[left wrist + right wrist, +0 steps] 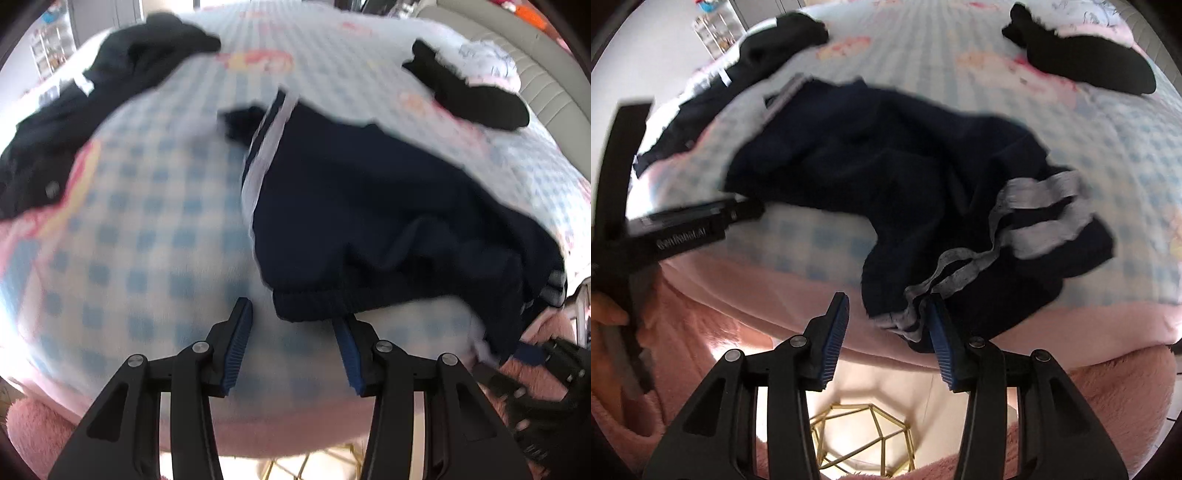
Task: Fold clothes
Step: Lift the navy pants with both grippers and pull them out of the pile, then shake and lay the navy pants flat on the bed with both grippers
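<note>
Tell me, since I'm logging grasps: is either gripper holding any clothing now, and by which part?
Nothing is held. The left gripper and right gripper both stand open at the near edge of the navy shorts, pads not pressing on it.

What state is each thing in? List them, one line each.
Navy pants: crumpled on the blanket, unfolded, waistband toward the left tool.
Left tool: open, nothing between its fingers.
Right tool: open, at the striped cuff.
Black garment: heaped, unfolded.
Black socks: lying loose.
</note>
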`<control>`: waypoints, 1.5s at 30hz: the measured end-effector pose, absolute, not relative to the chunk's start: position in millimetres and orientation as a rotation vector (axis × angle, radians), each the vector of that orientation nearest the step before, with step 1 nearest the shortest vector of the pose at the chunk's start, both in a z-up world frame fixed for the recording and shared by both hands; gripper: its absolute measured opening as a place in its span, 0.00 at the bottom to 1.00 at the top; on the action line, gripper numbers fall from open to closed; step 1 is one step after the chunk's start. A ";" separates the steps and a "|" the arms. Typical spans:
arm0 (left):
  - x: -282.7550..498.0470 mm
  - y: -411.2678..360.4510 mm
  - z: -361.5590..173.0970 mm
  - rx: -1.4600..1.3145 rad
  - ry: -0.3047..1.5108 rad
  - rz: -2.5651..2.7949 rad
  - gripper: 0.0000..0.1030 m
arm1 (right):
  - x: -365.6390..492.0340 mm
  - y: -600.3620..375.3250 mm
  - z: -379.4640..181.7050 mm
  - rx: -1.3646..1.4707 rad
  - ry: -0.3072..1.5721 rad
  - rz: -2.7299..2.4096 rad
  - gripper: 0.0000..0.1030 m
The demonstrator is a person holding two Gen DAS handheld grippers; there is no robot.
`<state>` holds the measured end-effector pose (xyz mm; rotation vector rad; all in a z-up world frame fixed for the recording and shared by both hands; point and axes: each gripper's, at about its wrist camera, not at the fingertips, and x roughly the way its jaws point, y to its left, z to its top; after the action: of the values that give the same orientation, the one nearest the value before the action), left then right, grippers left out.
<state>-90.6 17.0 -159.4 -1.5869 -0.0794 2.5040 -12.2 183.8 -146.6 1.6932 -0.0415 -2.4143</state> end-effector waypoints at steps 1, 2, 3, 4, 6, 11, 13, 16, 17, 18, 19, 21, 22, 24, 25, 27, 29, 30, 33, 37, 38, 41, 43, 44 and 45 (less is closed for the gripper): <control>-91.4 14.1 -153.1 -1.549 -0.110 2.526 0.45 | -12.5 183.2 -147.3 1.688 -0.020 -2.434 0.43; -92.3 11.1 -147.0 -1.511 -0.141 2.547 0.45 | -13.0 183.3 -147.1 1.679 0.003 -2.459 0.41; -93.5 7.0 -142.0 -1.481 -0.178 2.571 0.45 | -13.7 185.9 -145.4 1.668 0.009 -2.493 0.41; -95.5 2.8 -137.9 -1.457 -0.211 2.591 0.45 | -14.5 190.2 -142.7 1.655 0.004 -2.532 0.41; -101.5 2.3 -135.3 -1.440 -0.246 2.604 0.45 | -17.5 202.3 -136.2 1.636 -0.021 -2.623 0.41; -114.3 9.8 -138.9 -1.432 -0.302 2.592 0.45 | -25.6 224.2 -121.9 1.582 -0.059 -2.760 0.41; -118.4 17.7 -145.8 -1.448 -0.307 2.562 0.31 | -28.5 228.7 -119.5 1.579 -0.080 -2.768 0.41; -108.9 19.2 -147.1 -1.457 -0.377 2.521 0.14 | -30.8 226.9 -131.8 1.609 -0.157 -2.652 0.22; -101.5 16.0 -144.0 -1.440 -0.422 2.516 0.13 | -29.7 229.3 -133.3 1.607 -0.194 -2.623 0.14; -94.7 12.4 -139.4 -1.420 -0.459 2.511 0.12 | -28.5 231.9 -133.5 1.602 -0.225 -2.613 0.14; -87.9 8.9 -134.7 -1.401 -0.496 2.505 0.12 | -27.3 234.6 -133.6 1.596 -0.257 -2.602 0.13; -76.8 4.1 -123.4 -1.365 -0.513 2.502 0.12 | -25.4 242.6 -128.1 1.572 -0.281 -2.627 0.12; -72.1 3.9 -114.6 -1.340 -0.497 2.509 0.12 | -25.1 246.5 -123.1 1.556 -0.291 -2.642 0.11; -63.2 3.6 -97.3 -1.288 -0.466 2.522 0.12 | -25.2 253.2 -109.8 1.514 -0.315 -2.668 0.11; -60.9 2.5 -91.9 -1.267 -0.469 2.527 0.12 | -27.0 255.0 -102.7 1.490 -0.326 -2.680 0.11; -57.0 1.6 -78.6 -1.237 -0.470 2.528 0.12 | -28.6 258.4 -86.7 1.439 -0.343 -2.714 0.11; -53.2 0.7 -65.4 -1.207 -0.470 2.529 0.12 | -29.2 259.8 -72.6 1.392 -0.358 -2.735 0.11; -52.0 0.5 -60.5 -1.188 -0.472 2.525 0.12 | -29.0 258.8 -67.4 1.370 -0.350 -2.748 0.11; -52.9 -0.3 -59.4 -1.196 -0.471 2.526 0.12 | -30.6 259.3 -64.5 1.378 -0.246 -2.794 0.11; -48.9 -4.0 -63.3 -1.196 -0.478 2.563 0.12 | -27.2 272.8 -93.3 1.513 -0.309 -2.753 0.18; -47.7 -5.5 -64.5 -1.196 -0.477 2.576 0.12 | -25.8 275.9 -98.9 1.537 -0.328 -2.740 0.18; -47.1 -10.1 -68.6 -1.221 -0.480 2.588 0.12 | -21.2 282.5 -107.7 1.594 -0.337 -2.718 0.20; -47.7 -11.3 -72.1 -1.237 -0.482 2.574 0.13 | -19.5 285.9 -109.7 1.610 -0.399 -2.660 0.23; -47.1 -11.5 -72.7 -1.237 -0.484 2.573 0.13 | -18.5 286.0 -109.2 1.595 -0.441 -2.623 0.23; -44.8 -13.4 -72.1 -1.224 -0.497 2.590 0.13 | -17.2 283.7 -107.6 1.570 -0.452 -2.596 0.23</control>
<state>-44.8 -13.4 -72.1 -1.2237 -0.4965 2.5901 -17.2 283.7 -107.6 1.5700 -0.4517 -2.5963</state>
